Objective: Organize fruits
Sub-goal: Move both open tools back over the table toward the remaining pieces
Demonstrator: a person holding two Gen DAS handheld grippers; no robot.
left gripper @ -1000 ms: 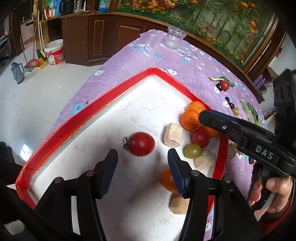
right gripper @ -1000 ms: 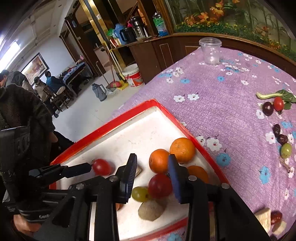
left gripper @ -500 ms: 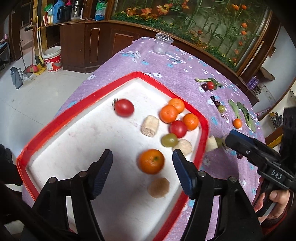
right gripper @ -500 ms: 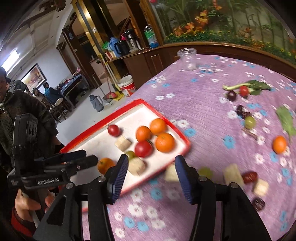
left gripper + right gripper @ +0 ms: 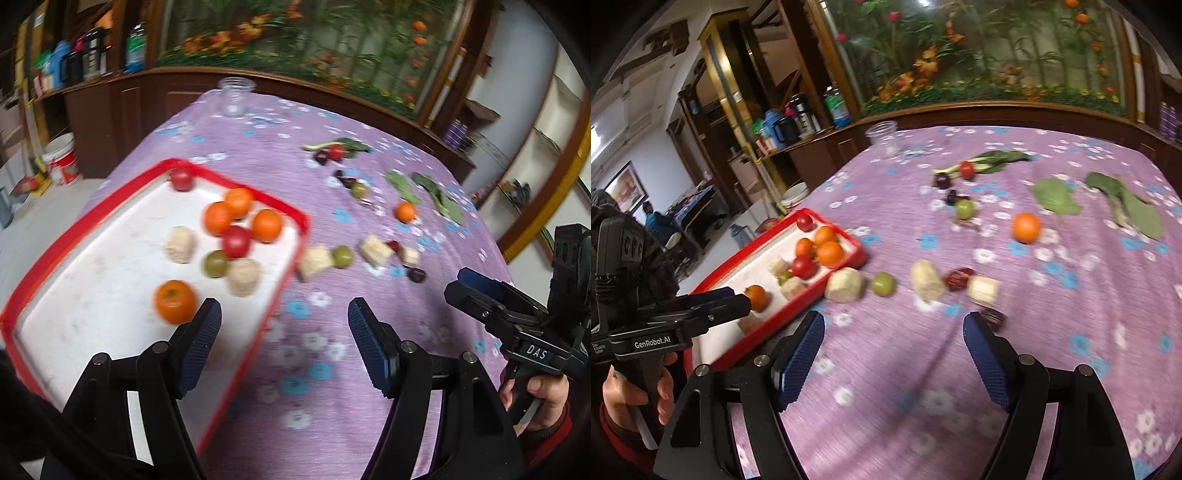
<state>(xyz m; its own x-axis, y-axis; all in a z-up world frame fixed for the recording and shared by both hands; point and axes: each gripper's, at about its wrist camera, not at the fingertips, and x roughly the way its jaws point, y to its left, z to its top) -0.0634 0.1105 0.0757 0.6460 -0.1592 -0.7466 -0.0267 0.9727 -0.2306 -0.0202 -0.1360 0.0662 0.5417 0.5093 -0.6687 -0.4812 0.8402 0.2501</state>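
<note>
I am holding both grippers above the table [image 5: 1071, 369], and the left gripper [image 5: 284, 332] and right gripper [image 5: 894, 347] are both showing their jaws wide apart, gripping nothing. The tray [image 5: 44, 258] is already carrying oranges and tomatoes. I am judging the loose orange [image 5: 1027, 228], lying well out on the cloth near the leaves, as the likely next pick. It is looking light, round and firm, so liable to roll; I am planning to close across its widest middle. The green grape [image 5: 883, 283] beside the tray is looking softer and slippery, needing gentler pressure.
</note>
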